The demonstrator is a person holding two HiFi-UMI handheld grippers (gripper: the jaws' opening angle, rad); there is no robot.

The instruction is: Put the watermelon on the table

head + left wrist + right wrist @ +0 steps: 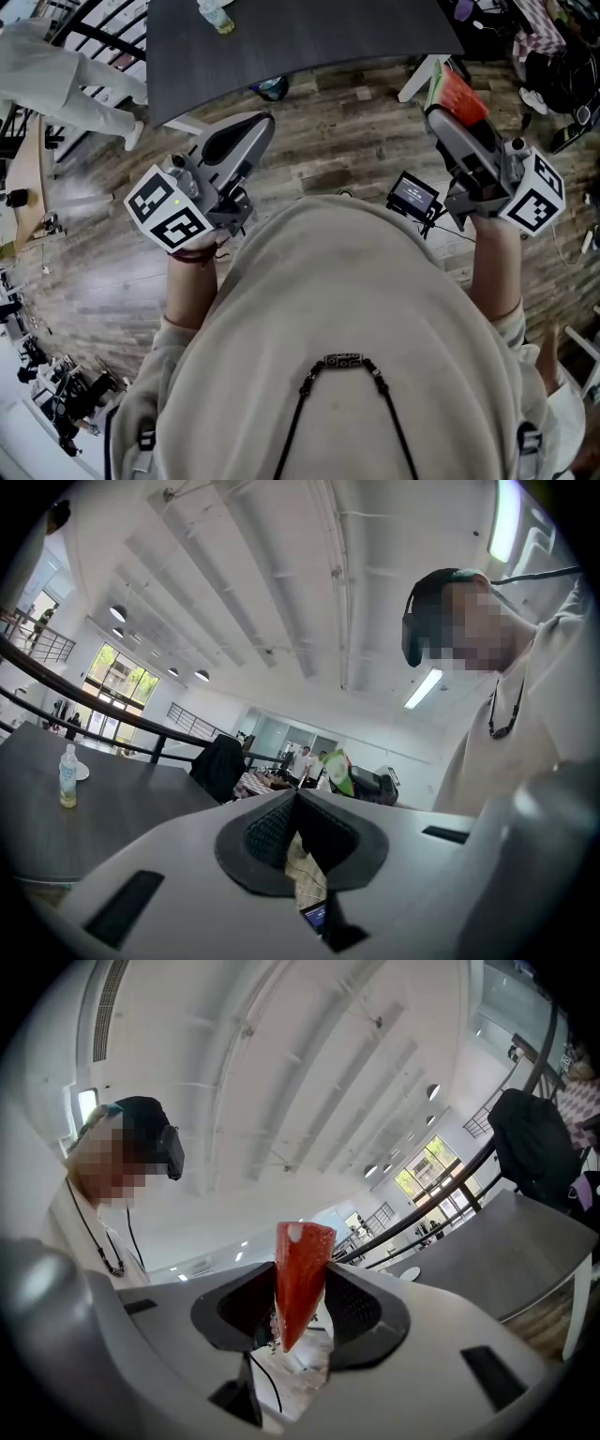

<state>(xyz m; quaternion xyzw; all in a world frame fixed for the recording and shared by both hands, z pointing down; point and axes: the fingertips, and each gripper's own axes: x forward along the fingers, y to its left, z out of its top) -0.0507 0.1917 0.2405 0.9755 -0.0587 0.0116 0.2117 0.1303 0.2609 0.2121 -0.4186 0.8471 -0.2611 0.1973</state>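
Standing on a wood floor, a person faces a dark desk that lies ahead, apart from both tools. Held level, the left tongs are pressed together on nothing. Slightly raised, the right tongs pinch a red watermelon wedge by its flat sides, not yet over the desk. Best handling, judged from here: carry it forward above bare desktop, away from the small bottle, lower until it rests, then spread the tongs.
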